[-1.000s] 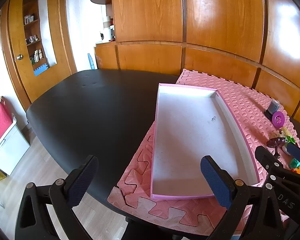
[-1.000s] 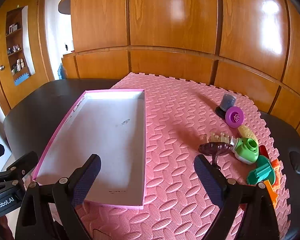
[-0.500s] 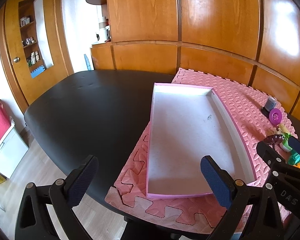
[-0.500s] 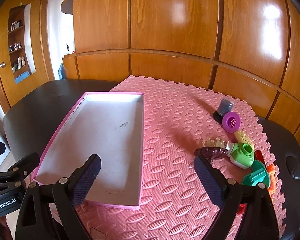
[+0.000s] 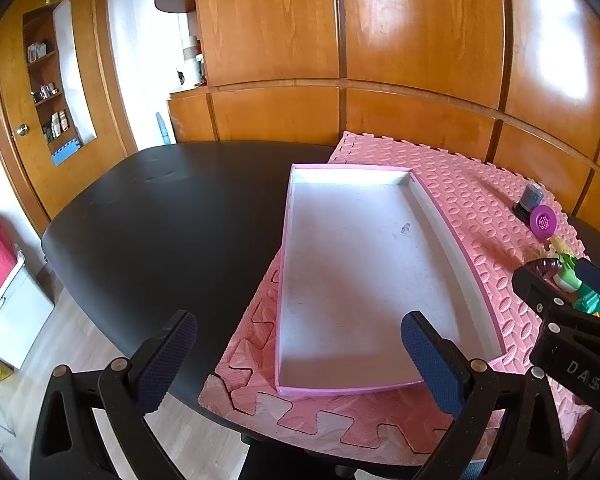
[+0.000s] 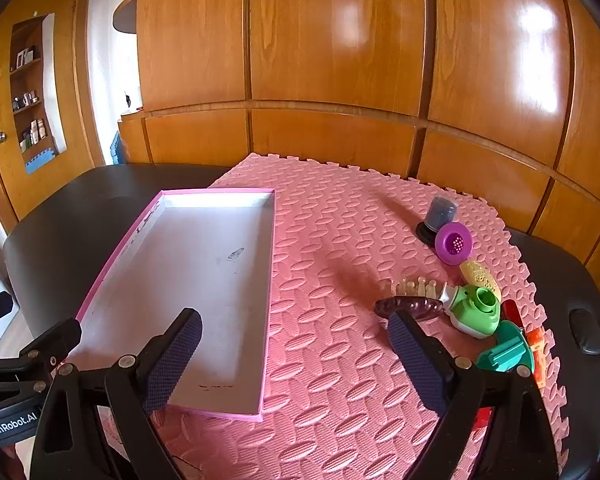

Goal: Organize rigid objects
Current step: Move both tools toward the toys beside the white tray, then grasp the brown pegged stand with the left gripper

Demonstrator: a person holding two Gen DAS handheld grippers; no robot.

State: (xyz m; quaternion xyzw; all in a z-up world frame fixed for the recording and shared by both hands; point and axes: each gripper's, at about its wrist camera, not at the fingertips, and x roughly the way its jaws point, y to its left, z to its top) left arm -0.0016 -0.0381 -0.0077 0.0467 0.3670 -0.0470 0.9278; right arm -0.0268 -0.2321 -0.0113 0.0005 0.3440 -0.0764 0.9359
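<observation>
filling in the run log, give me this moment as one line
phase: pre-grasp | left gripper: open, empty | right gripper: open, empty | pink tray: empty | toy pile: on foam mat, right of tray

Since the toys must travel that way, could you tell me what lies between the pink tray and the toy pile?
Only bare pink foam mat separates the pink tray from the toy pile, clearest in the right wrist view.

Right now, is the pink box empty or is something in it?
Empty. The pink box shows only its bare grey floor; the toys lie outside on the mat.
</observation>
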